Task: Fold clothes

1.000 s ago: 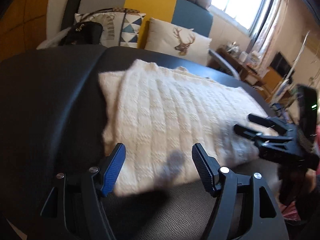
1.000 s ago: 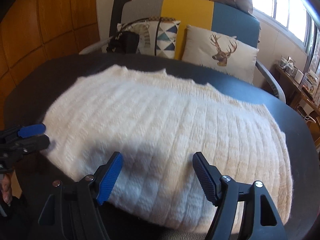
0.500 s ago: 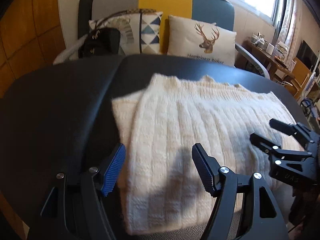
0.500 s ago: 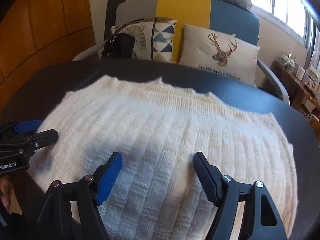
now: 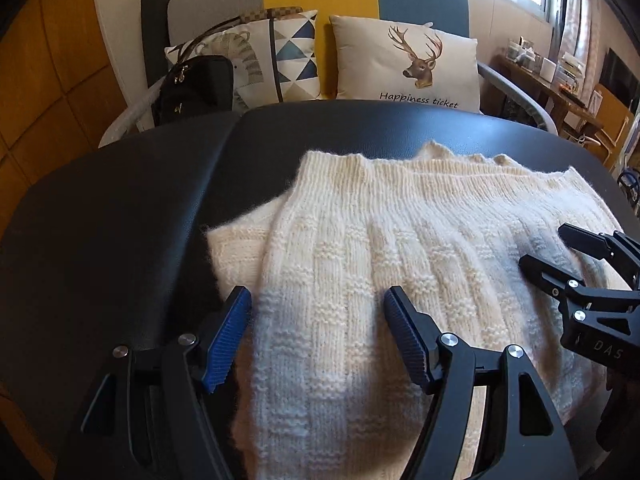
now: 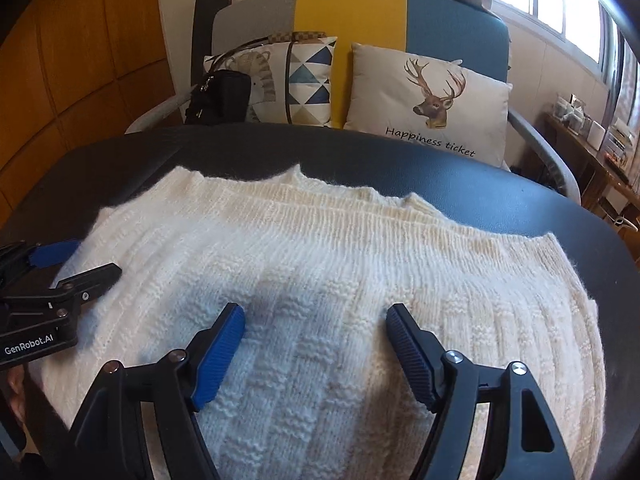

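A cream knitted sweater [image 5: 400, 248] lies folded flat on the black table [image 5: 120, 216]; it also fills the right wrist view [image 6: 320, 264]. A lower layer of it sticks out at the left edge [image 5: 236, 244]. My left gripper [image 5: 318, 332] is open and empty, just above the sweater's near left part. My right gripper [image 6: 316, 344] is open and empty above the sweater's near middle. Each gripper shows in the other's view: the right one [image 5: 560, 256] at the right edge, the left one [image 6: 68, 260] at the left edge.
The table's far edge [image 6: 360, 148] meets a grey, yellow and blue sofa [image 6: 348, 16] with a deer cushion [image 6: 432, 96], a triangle-pattern cushion [image 6: 304, 80] and a black bag [image 6: 218, 98]. A wooden wall [image 5: 48, 80] is left, cluttered shelves [image 5: 560, 76] right.
Both grippers moved forward over the sweater, and the left one swung right to face the sofa. Both stayed open. The sweater has not moved.
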`<state>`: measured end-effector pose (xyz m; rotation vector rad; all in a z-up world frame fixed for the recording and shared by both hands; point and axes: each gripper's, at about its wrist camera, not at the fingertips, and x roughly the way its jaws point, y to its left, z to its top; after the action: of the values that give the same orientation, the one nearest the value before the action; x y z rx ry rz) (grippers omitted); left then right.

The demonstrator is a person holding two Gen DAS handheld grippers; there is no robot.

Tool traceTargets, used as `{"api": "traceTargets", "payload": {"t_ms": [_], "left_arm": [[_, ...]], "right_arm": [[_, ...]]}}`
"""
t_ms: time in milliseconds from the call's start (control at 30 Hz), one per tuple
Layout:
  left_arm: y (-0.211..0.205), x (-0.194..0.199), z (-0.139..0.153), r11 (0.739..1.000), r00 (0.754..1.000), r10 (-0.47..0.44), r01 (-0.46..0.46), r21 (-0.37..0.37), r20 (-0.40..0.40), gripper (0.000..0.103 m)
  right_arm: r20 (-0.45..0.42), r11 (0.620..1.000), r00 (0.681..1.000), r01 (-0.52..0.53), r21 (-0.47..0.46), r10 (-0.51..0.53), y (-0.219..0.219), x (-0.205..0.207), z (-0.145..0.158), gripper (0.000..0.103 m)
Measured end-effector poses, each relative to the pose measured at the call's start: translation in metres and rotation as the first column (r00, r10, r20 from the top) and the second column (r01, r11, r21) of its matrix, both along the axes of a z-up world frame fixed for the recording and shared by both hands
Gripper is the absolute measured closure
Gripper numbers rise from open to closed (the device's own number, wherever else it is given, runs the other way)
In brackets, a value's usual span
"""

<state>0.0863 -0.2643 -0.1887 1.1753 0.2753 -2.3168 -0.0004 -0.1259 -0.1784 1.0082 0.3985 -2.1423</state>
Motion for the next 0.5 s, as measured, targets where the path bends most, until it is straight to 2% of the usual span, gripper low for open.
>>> {"api": "traceTargets", "payload": {"t_ms": [500], "left_arm": [[0.009, 0.003, 0.006, 0.998, 1.0, -0.011, 0.01, -0.062, -0.016, 0.031]], "right_arm": [[-0.055, 0.999, 0.998, -0.011, -0.048, 0.009, 0.007, 0.006, 0.03, 0.028]]}}
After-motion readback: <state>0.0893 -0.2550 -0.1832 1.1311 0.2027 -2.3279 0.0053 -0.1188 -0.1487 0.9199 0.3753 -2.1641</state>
